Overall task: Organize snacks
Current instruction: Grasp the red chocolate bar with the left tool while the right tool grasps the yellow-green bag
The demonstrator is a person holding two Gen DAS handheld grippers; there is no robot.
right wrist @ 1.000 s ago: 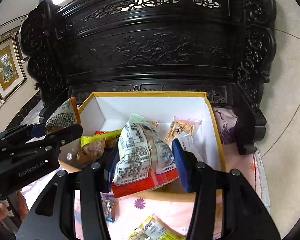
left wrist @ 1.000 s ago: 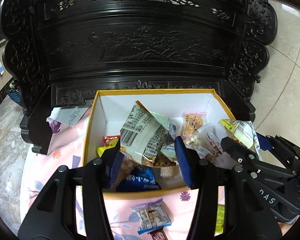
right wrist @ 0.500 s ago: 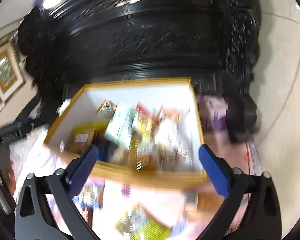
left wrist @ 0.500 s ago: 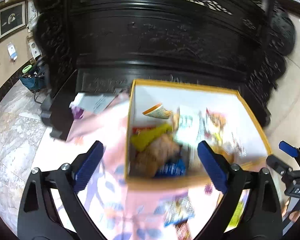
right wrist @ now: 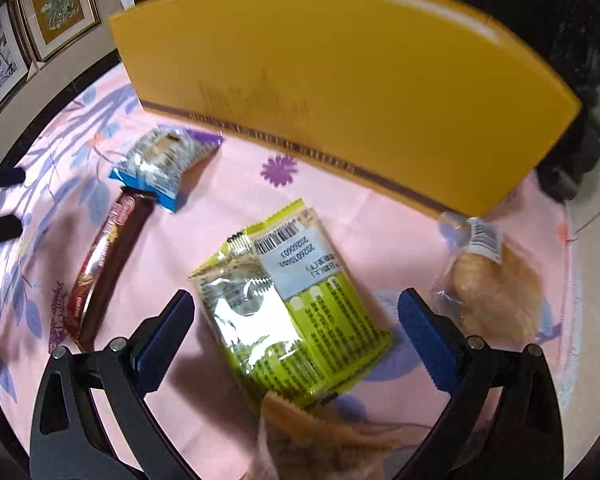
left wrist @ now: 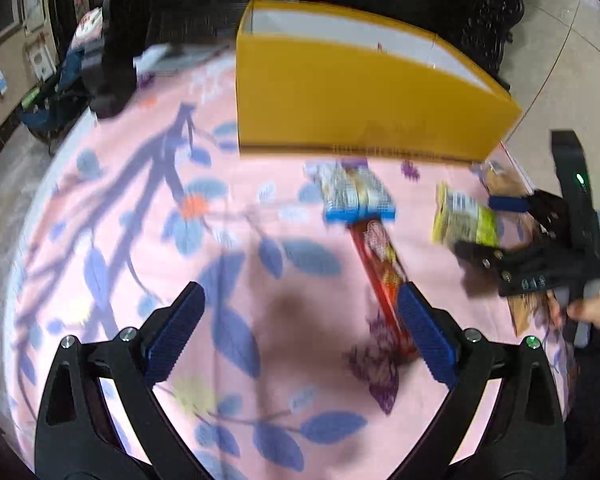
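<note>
Green packet [right wrist: 296, 312] between wide jaws, box [right wrist: 340, 80] beyond

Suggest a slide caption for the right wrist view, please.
Open right tongs hover over a green snack packet before the yellow box.
</note>
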